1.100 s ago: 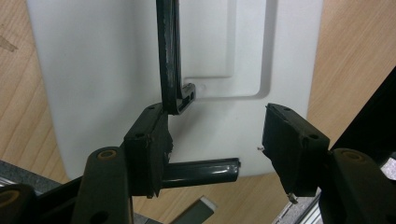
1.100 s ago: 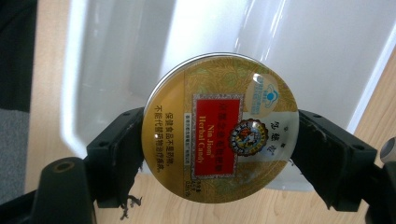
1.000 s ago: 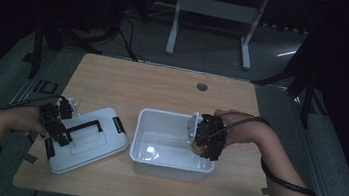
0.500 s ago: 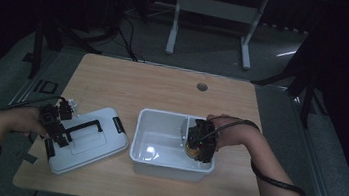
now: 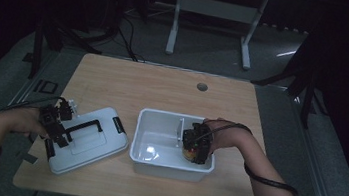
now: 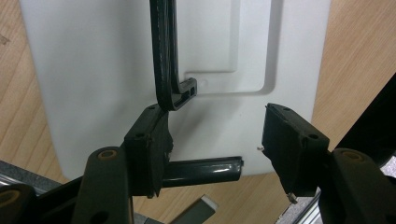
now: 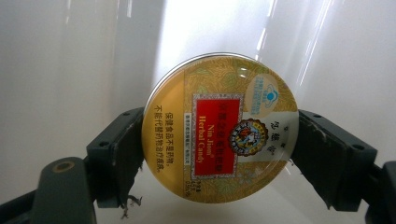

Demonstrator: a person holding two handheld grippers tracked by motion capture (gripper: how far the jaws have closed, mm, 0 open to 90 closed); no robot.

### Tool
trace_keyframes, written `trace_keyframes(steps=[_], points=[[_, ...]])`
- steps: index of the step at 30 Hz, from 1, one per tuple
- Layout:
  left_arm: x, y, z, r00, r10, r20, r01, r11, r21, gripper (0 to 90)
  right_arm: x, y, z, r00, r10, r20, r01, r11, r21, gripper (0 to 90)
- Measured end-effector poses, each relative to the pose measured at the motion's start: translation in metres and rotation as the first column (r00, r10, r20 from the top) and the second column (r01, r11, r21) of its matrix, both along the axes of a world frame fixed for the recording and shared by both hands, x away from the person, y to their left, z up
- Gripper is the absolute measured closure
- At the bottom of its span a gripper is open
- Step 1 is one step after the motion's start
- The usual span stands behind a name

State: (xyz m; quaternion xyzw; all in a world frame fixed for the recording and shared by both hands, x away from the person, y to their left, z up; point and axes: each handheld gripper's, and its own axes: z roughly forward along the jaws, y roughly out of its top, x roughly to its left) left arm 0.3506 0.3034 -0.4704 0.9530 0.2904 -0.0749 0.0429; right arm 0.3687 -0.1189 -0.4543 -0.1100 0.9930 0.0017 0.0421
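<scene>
Probably placing a round candy tin (image 7: 220, 122) into the white bin (image 5: 157, 138) on the bench (image 5: 164, 84). In the high view, right gripper (image 5: 196, 146) down inside the bin's right-hand part, beside a small divider (image 5: 180, 129); in the right gripper view, clenched on the tin, jaws pressing its rim from both sides, label facing the camera, bin floor and walls behind. To do this well: lower until the tin sits flat on the bin floor, then spread the jaws evenly and lift straight up, avoiding any drag against the wall. Left gripper (image 6: 215, 140) released, jaws apart over the white lid (image 6: 93, 70), one jaw beside the corner of its black handle (image 6: 166, 60), nothing grasped. Tin's label and the jaw contact readable from the right gripper view alone; from above, just a dim spot under the hand. Lid lying flat to the left of the bin, plain from above.
</scene>
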Motion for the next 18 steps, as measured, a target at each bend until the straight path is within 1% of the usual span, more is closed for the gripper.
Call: trace_keyframes(steps=[2,8,10,18], points=[[0.000,0.000,0.000,1.0000,-0.002,0.000,0.002,1.0000,0.000,40.8,0.001,0.001,-0.001,0.9999,-0.001,0.012,0.001,1.000,0.001,20.4],[0.000,0.000,0.000,1.0000,-0.001,0.000,0.001,1.0000,0.000,40.8,0.003,0.004,-0.006,0.9999,-0.002,0.011,0.002,1.000,-0.015,20.4],[0.000,0.001,0.000,1.0000,0.001,0.002,-0.001,1.0000,-0.001,40.8,0.004,0.005,-0.011,1.0000,-0.009,0.000,0.009,0.999,-0.037,20.4],[-0.001,0.002,0.001,1.0000,-0.001,0.002,0.001,1.0000,-0.001,40.9,0.006,0.007,-0.022,0.9996,-0.024,0.012,0.025,0.995,-0.101,20.4]])
